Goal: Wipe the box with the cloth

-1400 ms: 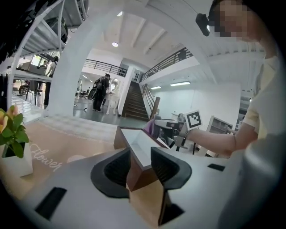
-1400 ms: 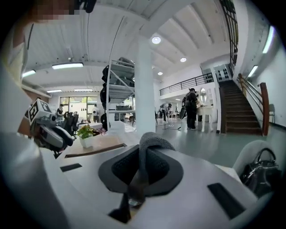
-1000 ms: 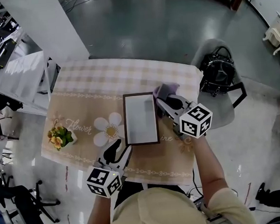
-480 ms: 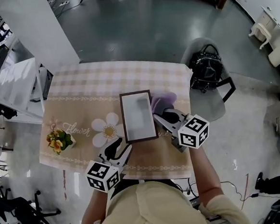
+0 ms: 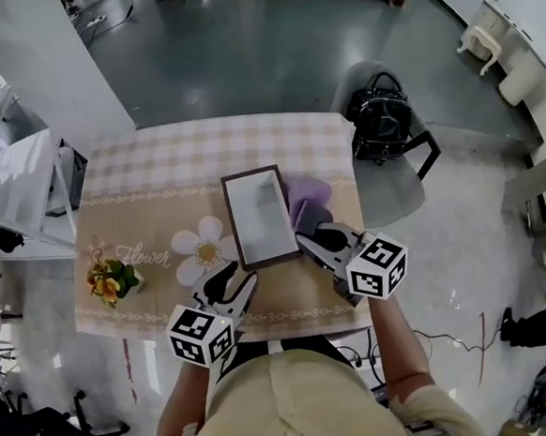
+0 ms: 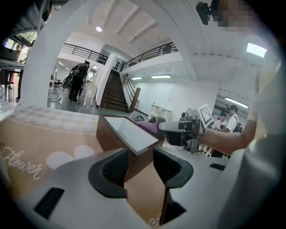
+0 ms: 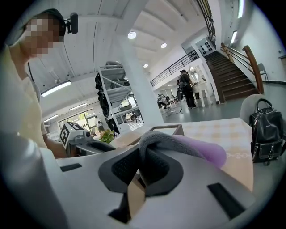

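1. Biggest risk: skidding or twisting of the shallow rectangular box with dark brown frame and pale grey-white top (image 5: pixel 257 214) across the beige flower-print tablecloth (image 5: pixel 143 246) under a sideways wipe.
2. Cause: no restraint on it. Left gripper (image 5: pixel 229 283) spread wide and gripping nothing, parked at the near left corner. Possibly straddling that corner, possibly just short of it; hard to judge even from the left gripper view.
3. Second risk: loss of the soft purple-and-grey cloth (image 5: pixel 311 196) mid-stroke. Right gripper (image 5: pixel 307 236) pinched tight on 1 grey fold only, with the purple bulk bulging free ahead of the jaws. Liable to be tugged out by drag against the raised frame.
4. Third risk: hard jaw tips scraping the pale top, given a bunched cloth pushed to 1 side rather than kept underneath.
5. Position: lying flat near the middle of the table, long sides running away from the person, between the 2 grippers. Cloth down on the tablecloth against the right long side, toward the far half.
6. Look: crisp straight edges, a narrow dark rim standing slightly proud of a smooth, matte, light panel. No stain or dust visible from here, so no obvious starting spot. Probably light enough to shift at a nudge.
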### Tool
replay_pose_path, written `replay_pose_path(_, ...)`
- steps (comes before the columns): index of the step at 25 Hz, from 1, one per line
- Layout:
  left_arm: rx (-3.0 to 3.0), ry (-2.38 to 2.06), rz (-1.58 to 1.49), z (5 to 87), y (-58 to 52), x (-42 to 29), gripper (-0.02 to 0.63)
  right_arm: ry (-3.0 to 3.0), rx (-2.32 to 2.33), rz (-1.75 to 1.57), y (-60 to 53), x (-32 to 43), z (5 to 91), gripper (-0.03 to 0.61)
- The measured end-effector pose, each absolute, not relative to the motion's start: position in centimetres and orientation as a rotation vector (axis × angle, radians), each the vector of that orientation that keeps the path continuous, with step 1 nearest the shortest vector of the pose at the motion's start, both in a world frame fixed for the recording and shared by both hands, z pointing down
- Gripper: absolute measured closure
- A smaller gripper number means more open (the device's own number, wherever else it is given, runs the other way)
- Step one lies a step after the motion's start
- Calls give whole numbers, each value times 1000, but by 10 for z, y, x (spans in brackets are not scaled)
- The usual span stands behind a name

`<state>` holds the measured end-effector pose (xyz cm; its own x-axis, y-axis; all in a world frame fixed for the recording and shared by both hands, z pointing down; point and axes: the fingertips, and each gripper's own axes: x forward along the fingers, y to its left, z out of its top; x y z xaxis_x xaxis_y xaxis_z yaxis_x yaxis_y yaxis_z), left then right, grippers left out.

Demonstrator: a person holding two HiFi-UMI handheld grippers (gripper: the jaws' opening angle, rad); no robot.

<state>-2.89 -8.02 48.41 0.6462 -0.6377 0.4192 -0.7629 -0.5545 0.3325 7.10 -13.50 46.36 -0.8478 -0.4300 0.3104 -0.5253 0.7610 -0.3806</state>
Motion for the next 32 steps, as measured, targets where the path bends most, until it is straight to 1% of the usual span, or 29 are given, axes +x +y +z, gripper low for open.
replay_pose_path(13, 2439, -1010, 373, 489, -78, -22, 437, -2719, 813, 685, -88, 75, 459, 540)
replay_pose_path(21, 2439, -1005, 368, 492, -78, -22, 437, -2678, 755, 577, -62, 76, 446, 540)
replay_pose_path(24, 2443, -1005, 364, 490, -77, -22, 437, -2659, 776, 440, -64, 83, 428, 540)
replay_pose_path(32, 2451, -1100, 343, 477, -75, -37, 437, -2559, 1007, -168, -106, 93, 343, 540)
